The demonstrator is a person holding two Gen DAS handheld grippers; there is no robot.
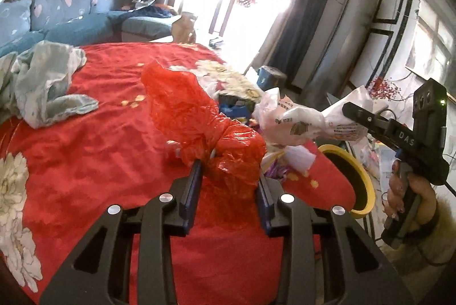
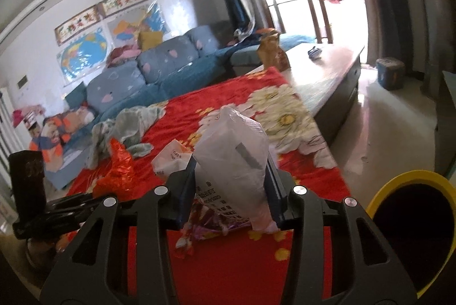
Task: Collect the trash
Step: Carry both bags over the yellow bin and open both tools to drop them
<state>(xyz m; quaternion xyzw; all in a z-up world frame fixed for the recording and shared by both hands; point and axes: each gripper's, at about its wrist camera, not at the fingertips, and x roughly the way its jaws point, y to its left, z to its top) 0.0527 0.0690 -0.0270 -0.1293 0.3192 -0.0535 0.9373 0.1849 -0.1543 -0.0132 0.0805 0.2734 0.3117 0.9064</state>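
Note:
A crumpled red plastic bag [image 1: 182,105] hangs above the red flowered blanket [image 1: 99,139], and my left gripper [image 1: 229,171] is shut on its lower bunch. To the right, my right gripper [image 1: 356,111], held by a hand, is shut on a white printed plastic bag [image 1: 293,120]. In the right wrist view the white bag [image 2: 230,145] stands pinched between the right gripper's [image 2: 232,162] pads, with a purple wrapper [image 2: 205,222] lying under it. The red bag [image 2: 119,171] and left gripper [image 2: 91,198] show at lower left. A black bin with a yellow rim [image 2: 410,176] stands at the blanket's right edge.
A grey-green cloth [image 1: 48,85] lies crumpled on the blanket's left. Behind it runs a blue sofa [image 2: 148,77]. Past the blanket's far end, the table top [image 2: 327,65] carries a brown paper bag [image 2: 270,51]. A blue box [image 2: 390,74] sits on the floor.

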